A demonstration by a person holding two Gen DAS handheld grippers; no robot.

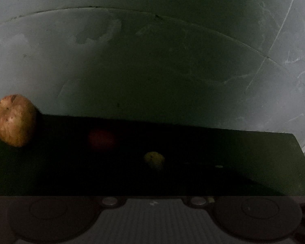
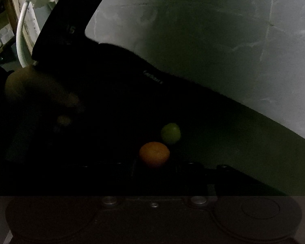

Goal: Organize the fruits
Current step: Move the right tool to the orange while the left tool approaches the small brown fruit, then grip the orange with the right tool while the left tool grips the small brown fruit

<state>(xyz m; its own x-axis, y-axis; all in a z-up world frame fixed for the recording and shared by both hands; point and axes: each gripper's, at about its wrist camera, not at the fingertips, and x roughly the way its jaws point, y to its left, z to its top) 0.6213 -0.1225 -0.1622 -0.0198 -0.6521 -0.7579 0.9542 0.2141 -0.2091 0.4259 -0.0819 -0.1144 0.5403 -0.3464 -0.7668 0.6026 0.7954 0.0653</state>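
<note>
Orange (image 2: 154, 154) nearest right tool, lime (image 2: 170, 133) just behind; apple (image 1: 13, 120) far left. Both tools' jaws lost in dark: left together, right can't tell. Fruits still scattered, sorting barely begun.

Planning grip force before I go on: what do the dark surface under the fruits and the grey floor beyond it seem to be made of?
Dark surface: looks like a matte black mat or board, possibly cloth-covered; it gives no glare and its far edge looks slightly fuzzy, but the dim light leaves that open.

Grey floor: probably bare concrete or stone slabs, dull finish, with blotchy stains, pale scratches and thin joint lines.
</note>
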